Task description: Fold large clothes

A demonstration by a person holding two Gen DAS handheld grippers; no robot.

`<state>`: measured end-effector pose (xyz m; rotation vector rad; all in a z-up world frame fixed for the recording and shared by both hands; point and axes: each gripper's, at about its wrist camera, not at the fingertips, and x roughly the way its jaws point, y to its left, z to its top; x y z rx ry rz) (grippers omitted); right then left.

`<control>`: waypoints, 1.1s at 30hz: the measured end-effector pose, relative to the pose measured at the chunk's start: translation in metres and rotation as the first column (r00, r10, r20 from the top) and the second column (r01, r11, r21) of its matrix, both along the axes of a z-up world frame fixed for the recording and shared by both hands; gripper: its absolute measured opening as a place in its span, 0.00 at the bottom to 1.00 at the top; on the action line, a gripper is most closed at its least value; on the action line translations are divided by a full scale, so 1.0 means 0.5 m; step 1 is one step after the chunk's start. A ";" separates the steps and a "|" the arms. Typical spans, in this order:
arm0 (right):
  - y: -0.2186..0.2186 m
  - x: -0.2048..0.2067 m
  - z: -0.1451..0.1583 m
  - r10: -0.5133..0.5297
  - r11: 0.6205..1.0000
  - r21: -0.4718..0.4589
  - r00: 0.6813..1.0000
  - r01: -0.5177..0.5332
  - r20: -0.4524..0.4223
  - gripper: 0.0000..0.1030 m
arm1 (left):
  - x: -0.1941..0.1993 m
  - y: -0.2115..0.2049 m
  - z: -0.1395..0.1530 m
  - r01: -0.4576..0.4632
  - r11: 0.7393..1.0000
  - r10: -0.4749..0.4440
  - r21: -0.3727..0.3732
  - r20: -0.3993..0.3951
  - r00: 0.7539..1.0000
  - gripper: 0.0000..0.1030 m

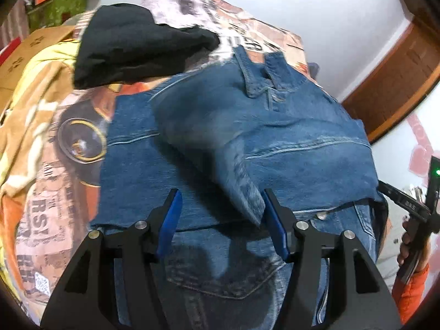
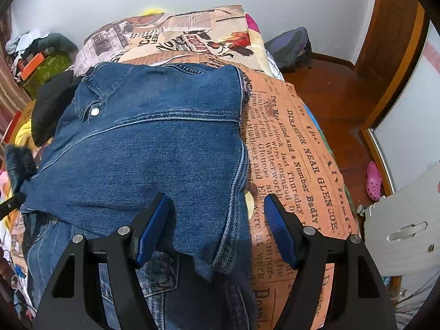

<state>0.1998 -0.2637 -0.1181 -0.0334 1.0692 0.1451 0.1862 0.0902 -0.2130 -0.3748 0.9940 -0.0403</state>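
Denim fills both views — a blue denim jacket point(image 1: 275, 143) lies spread on a bed under a newspaper-print bedspread point(image 1: 41, 214), collar point(image 1: 250, 82) toward twelve o'clock in the left wrist view. A sleeve point(image 1: 220, 148) lies folded across the jacket's body, running from about eleven o'clock down toward centre, its cuff end blurred and lying just beside the inner face of the right-hand blue pad. The left gripper point(image 1: 221, 220) stands open over the jacket; nothing is pinched between the pads, and no earlier view is to hand. A black garment point(image 1: 137, 46) sits bunched at eleven o'clock beyond the jacket, apart from the collar, and a yellow-and-tan cloth point(image 1: 30, 104) lies at nine o'clock. At three o'clock a hand in an orange sleeve point(image 1: 409, 294) holds the other tool's handle. In the right wrist view the right gripper point(image 2: 216, 229) also stands open, straddling the jacket's point(image 2: 154, 148) right edge: the left pad over denim, the right pad over bare bedspread point(image 2: 302, 165), the jacket's lower corner hanging between them — whether either pad touches the cloth cannot be told. A metal snap button point(image 2: 95, 112) shows at the collar, near ten o'clock. A pink clog point(image 2: 373, 181) lies on the wooden floor point(image 2: 338, 101) at three o'clock.
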 end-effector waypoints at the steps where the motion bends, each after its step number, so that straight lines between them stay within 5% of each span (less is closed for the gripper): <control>1: 0.000 -0.001 -0.001 -0.001 1.000 0.002 1.000 0.001 -0.001 0.66 | -0.004 0.008 0.000 -0.016 1.000 0.016 0.011 -0.002 1.000 0.58; 8: 0.001 -0.005 -0.004 -0.002 1.000 0.006 1.000 0.002 -0.008 0.66 | -0.033 0.074 -0.026 -0.109 0.994 0.110 0.019 -0.055 0.992 0.57; 16: 0.004 0.006 0.020 0.018 0.999 0.044 1.000 -0.019 0.016 0.66 | -0.029 0.119 0.012 -0.161 0.976 0.164 0.145 -0.011 0.986 0.57; 25: -0.018 0.054 0.067 0.027 0.995 0.093 0.997 -0.034 0.076 0.66 | 0.064 0.213 -0.005 -0.183 0.980 0.186 0.075 -0.032 0.982 0.57; 33: -0.059 0.136 0.026 -0.006 0.988 0.151 1.000 0.008 -0.011 0.66 | 0.145 0.235 -0.111 -0.125 0.992 0.123 -0.007 -0.157 0.980 0.57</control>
